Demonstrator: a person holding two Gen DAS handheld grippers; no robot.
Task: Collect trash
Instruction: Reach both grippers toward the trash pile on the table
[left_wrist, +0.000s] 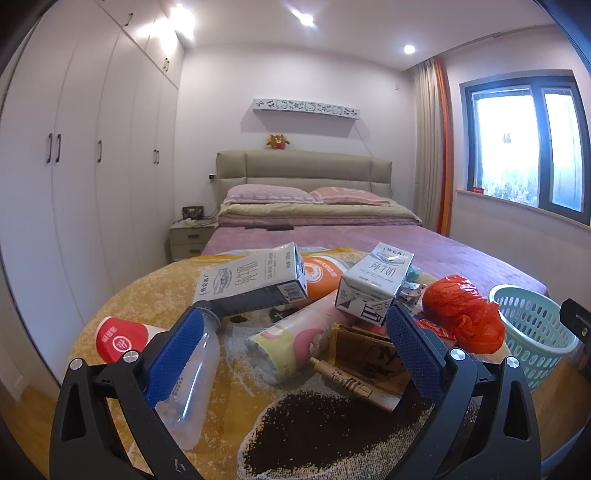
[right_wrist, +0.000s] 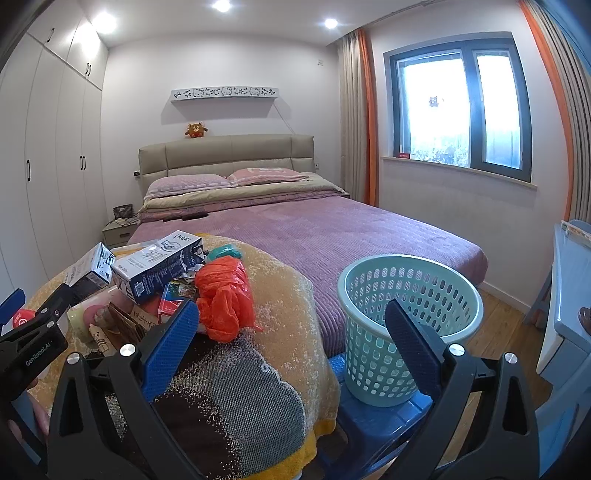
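Observation:
A heap of trash lies on a yellow patterned blanket (left_wrist: 155, 291) at the foot of the bed. In it are two milk cartons (left_wrist: 251, 280) (left_wrist: 373, 284), a clear plastic bottle (left_wrist: 192, 376), a rolled pink packet (left_wrist: 291, 339), a crumpled red plastic bag (left_wrist: 461, 314) (right_wrist: 225, 295) and brown paper scraps (left_wrist: 369, 365). My left gripper (left_wrist: 291, 354) hangs open just before the heap, nothing between its fingers. My right gripper (right_wrist: 291, 347) is open too, above the blanket's right edge. A mint-green basket (right_wrist: 406, 325) (left_wrist: 535, 332) stands empty on a blue stool (right_wrist: 373, 417), to the right of the heap.
The purple bed (right_wrist: 351, 236) stretches behind to a beige headboard. White wardrobes (left_wrist: 74, 166) line the left wall, with a nightstand (left_wrist: 188, 240) beside the bed. A window (right_wrist: 458, 107) and orange curtain are on the right, and a pale cabinet (right_wrist: 569, 295) stands at the far right.

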